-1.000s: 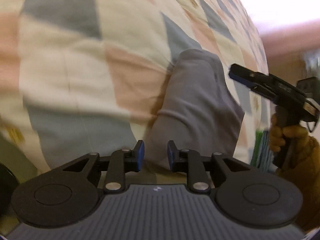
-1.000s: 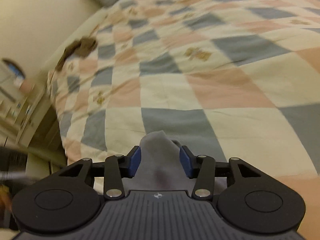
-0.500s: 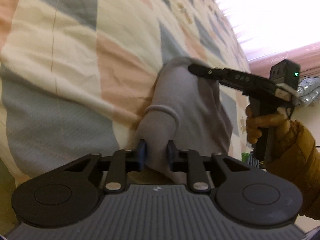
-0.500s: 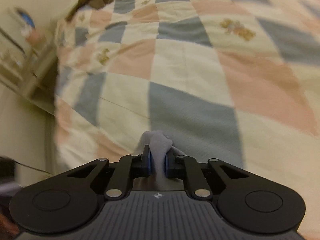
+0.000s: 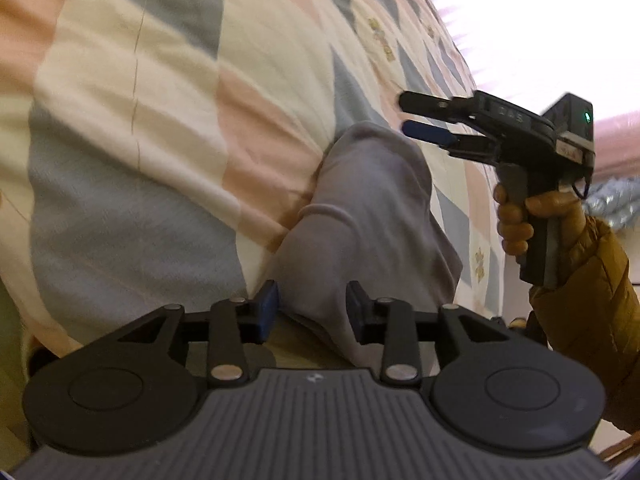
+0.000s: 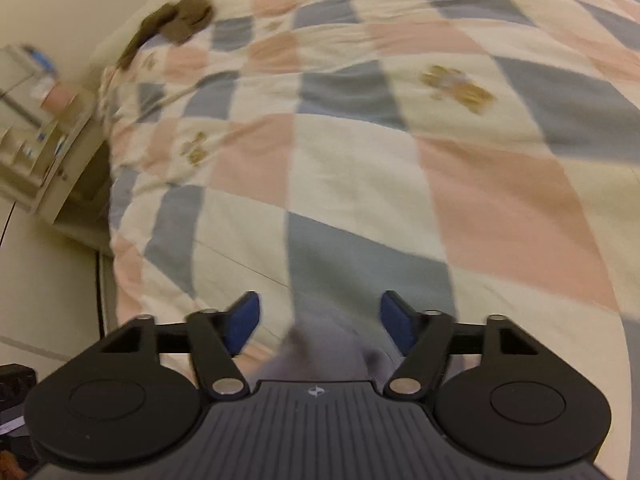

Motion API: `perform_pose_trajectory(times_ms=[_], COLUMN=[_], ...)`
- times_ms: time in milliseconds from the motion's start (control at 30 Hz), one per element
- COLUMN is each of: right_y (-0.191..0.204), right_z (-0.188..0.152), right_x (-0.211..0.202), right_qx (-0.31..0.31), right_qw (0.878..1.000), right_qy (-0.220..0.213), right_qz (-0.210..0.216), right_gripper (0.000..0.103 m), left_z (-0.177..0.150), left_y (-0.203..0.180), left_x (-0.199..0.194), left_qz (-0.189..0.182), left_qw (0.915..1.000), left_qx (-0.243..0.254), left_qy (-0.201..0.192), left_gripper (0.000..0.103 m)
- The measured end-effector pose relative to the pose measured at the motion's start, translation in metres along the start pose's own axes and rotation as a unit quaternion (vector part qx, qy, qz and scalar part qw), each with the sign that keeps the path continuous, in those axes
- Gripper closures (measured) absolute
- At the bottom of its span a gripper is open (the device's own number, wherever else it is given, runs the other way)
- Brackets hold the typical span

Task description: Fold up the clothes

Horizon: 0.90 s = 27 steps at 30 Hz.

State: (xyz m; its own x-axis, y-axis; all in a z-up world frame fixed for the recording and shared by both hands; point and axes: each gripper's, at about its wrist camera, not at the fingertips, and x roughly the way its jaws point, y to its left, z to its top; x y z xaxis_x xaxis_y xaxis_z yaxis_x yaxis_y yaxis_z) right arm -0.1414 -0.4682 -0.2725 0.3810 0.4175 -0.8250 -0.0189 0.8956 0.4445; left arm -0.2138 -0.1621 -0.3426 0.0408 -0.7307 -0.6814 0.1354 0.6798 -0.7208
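A grey garment (image 5: 372,208) lies bunched on the checked quilt (image 5: 160,120) near the bed's edge. My left gripper (image 5: 312,308) is open, its jaws standing on either side of the garment's near end. My right gripper (image 5: 416,114) shows in the left wrist view, open and lifted just above the garment's far end. In the right wrist view the right gripper (image 6: 320,320) is open, with the grey garment (image 6: 328,348) blurred below and between its jaws, not gripped.
A brown garment (image 6: 180,20) lies at the far edge of the quilt (image 6: 400,140) by the wall. A shelf unit (image 6: 36,120) stands left of the bed. A bright window is at the upper right of the left wrist view.
Both grippers were shut on the grey garment half a second ago and have opened. The right gripper has lifted off the garment's far end.
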Motion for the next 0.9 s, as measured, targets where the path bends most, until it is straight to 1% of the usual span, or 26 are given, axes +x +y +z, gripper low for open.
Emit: perform_pose_trajectory(times_ms=[33,67,100,133,167,200,233,267,300,333,433,467,533,600,667,700,733,767,800,833,900], right_y=[0.004,0.008,0.013,0.018,0.022,0.027,0.031,0.033,0.031,0.024,-0.005,-0.012,-0.014,-0.010,-0.012,-0.014,-0.016,-0.019,-0.021,-0.023,-0.018], right_z=[0.004,0.006,0.006,0.005,0.003,0.001,-0.001,-0.001,-0.001,-0.001,-0.006,-0.009,-0.014,-0.015,-0.013,-0.011,-0.011,-0.013,-0.018,-0.028,-0.059], right_x=[0.010,0.022,0.032,0.040,0.049,0.054,0.053,0.050,0.046,0.044,0.050,0.054,0.058,0.058,0.049,0.037,0.020,0.002,-0.018,-0.040,-0.078], right_qx=[-0.014,-0.031,-0.048,-0.067,-0.087,-0.105,-0.121,-0.127,-0.119,-0.099,-0.036,-0.021,-0.024,-0.039,-0.036,-0.028,-0.019,-0.005,0.011,0.032,0.056], right_qw=[1.000,0.999,0.997,0.995,0.992,0.989,0.988,0.988,0.990,0.993,0.996,0.997,0.997,0.997,0.997,0.996,0.993,0.990,0.987,0.984,0.975], right_qy=[0.021,0.041,0.060,0.076,0.091,0.099,0.089,0.078,0.065,0.056,0.051,0.048,0.036,0.024,0.008,-0.015,-0.046,-0.075,-0.105,-0.138,-0.189], right_qz=[-0.003,-0.006,-0.009,-0.015,-0.020,-0.025,-0.028,-0.033,-0.039,-0.044,-0.062,-0.060,-0.065,-0.070,-0.071,-0.089,-0.108,-0.117,-0.120,-0.111,-0.103], right_gripper=[0.033,0.034,0.045,0.071,0.082,0.086,0.091,0.092,0.093,0.094,0.096,0.096,0.096,0.095,0.079,0.057,0.055,0.055,0.055,0.055,0.056], left_z=[-0.003,-0.005,-0.007,-0.009,-0.011,-0.012,-0.013,-0.015,-0.016,-0.016,-0.014,-0.014,-0.014,-0.011,-0.008,-0.006,-0.004,-0.002,0.001,0.005,0.013], left_y=[0.000,-0.002,-0.005,-0.007,-0.011,-0.014,-0.016,-0.019,-0.020,-0.020,-0.018,-0.018,-0.021,-0.031,-0.041,-0.050,-0.059,-0.070,-0.081,-0.092,-0.113], left_x=[0.003,0.006,0.006,0.006,0.006,0.006,0.005,0.005,0.005,0.009,0.022,0.022,0.020,0.006,-0.009,-0.016,-0.024,-0.030,-0.033,-0.027,-0.009], left_qz=[0.003,0.013,0.018,0.023,0.032,0.035,0.038,0.042,0.042,0.043,0.059,0.067,0.078,0.093,0.108,0.117,0.128,0.136,0.131,0.123,0.103], left_qw=[1.0000,0.9999,0.9997,0.9994,0.9988,0.9984,0.9979,0.9973,0.9969,0.9968,0.9957,0.9950,0.9937,0.9910,0.9879,0.9846,0.9797,0.9749,0.9717,0.9690,0.9628], left_qx=[0.001,0.005,0.014,0.023,0.035,0.043,0.051,0.059,0.064,0.064,0.071,0.074,0.080,0.095,0.110,0.130,0.153,0.175,0.196,0.213,0.249], left_qy=[0.004,-0.007,-0.008,-0.008,-0.009,-0.010,-0.011,-0.012,-0.016,-0.018,-0.015,-0.012,-0.005,-0.005,-0.006,-0.011,-0.016,-0.020,-0.022,-0.023,-0.018], left_gripper=[0.075,0.078,0.085,0.090,0.091,0.093,0.094,0.094,0.095,0.095,0.095,0.095,0.095,0.095,0.095,0.096,0.096,0.096,0.096,0.096,0.096])
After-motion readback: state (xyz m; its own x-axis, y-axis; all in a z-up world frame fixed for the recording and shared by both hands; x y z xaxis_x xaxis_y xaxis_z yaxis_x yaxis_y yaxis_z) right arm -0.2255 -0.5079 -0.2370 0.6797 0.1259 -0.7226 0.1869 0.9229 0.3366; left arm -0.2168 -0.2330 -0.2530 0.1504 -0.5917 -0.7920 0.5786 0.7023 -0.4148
